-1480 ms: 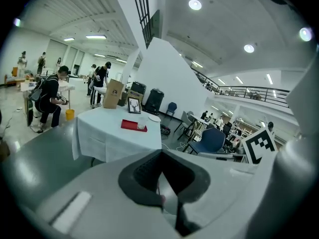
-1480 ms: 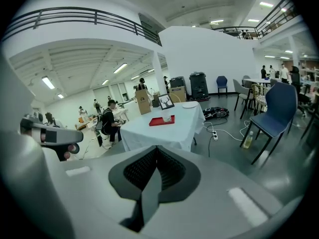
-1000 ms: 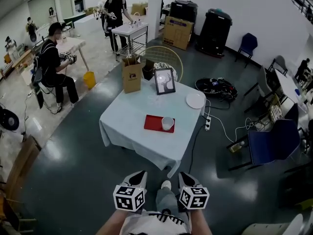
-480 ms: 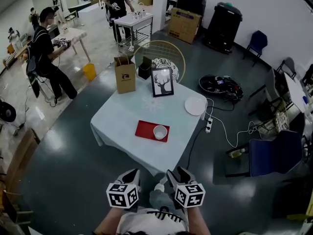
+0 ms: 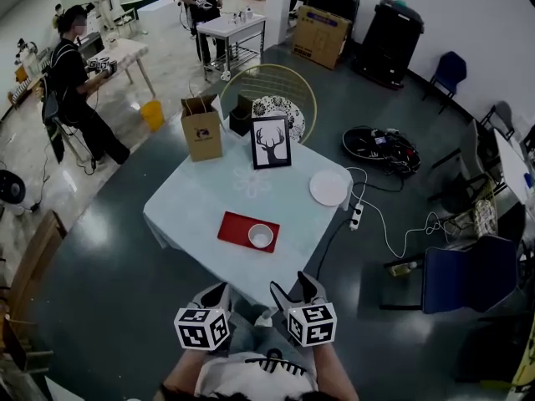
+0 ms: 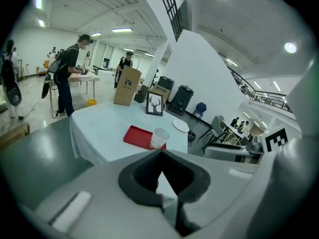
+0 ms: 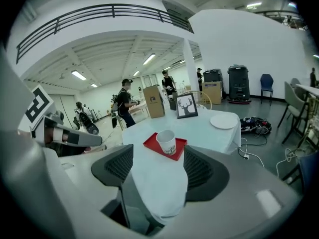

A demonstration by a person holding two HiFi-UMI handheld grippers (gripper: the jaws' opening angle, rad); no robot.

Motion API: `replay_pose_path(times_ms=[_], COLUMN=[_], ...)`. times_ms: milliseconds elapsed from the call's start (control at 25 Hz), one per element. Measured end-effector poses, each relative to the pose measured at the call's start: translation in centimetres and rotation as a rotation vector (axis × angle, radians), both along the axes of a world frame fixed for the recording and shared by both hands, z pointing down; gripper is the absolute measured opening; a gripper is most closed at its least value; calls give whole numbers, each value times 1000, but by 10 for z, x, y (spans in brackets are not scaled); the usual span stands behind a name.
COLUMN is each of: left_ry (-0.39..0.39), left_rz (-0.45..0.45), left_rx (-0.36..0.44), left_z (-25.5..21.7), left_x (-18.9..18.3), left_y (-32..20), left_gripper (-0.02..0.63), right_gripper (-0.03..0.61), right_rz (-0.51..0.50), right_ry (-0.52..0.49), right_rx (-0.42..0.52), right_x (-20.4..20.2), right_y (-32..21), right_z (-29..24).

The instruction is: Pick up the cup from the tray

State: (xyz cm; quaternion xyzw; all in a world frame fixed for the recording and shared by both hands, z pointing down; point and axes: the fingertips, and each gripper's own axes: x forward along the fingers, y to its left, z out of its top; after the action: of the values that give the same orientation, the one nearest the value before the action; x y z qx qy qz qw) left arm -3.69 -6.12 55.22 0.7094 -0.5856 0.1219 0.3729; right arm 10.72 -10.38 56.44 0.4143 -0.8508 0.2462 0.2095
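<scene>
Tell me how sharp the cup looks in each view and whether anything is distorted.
Head view: the cup is small but sharp; the glossy floor shows pale glare. Left gripper view: strong fisheye bending, black corners, cup clear. Right gripper view: same fisheye, cup sharp.

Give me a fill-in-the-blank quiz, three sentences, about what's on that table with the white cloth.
1. The cup stands on a ___ tray.
2. The framed picture shows a ___ with antlers.
3. The paper bag at the far corner is ___ in colour.

Missing words: red; deer; brown.
</scene>
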Motion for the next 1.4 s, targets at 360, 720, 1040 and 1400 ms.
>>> replay_pose_path(times_ms=[360, 720, 1040, 1400], left_ry=[-15, -33, -37, -37], left_rz=[2, 83, 129, 164], left_rx=[-20, -39, -99, -150], left_z=[13, 27, 47, 62], left_x=[-18, -35, -36, -45], left_y=[-37, -104, -126, -141], left_gripper=[1, 1, 1, 1], right_gripper=[388, 425, 446, 402], right_rz=[-99, -116, -139, -81], right_ry=[50, 170, 271, 338], right_rx=[-5, -26, -105, -182], right_x=[-36, -71, -93, -92], right_y=[-29, -87, -114, -129], right_z=[15, 48, 87, 112])
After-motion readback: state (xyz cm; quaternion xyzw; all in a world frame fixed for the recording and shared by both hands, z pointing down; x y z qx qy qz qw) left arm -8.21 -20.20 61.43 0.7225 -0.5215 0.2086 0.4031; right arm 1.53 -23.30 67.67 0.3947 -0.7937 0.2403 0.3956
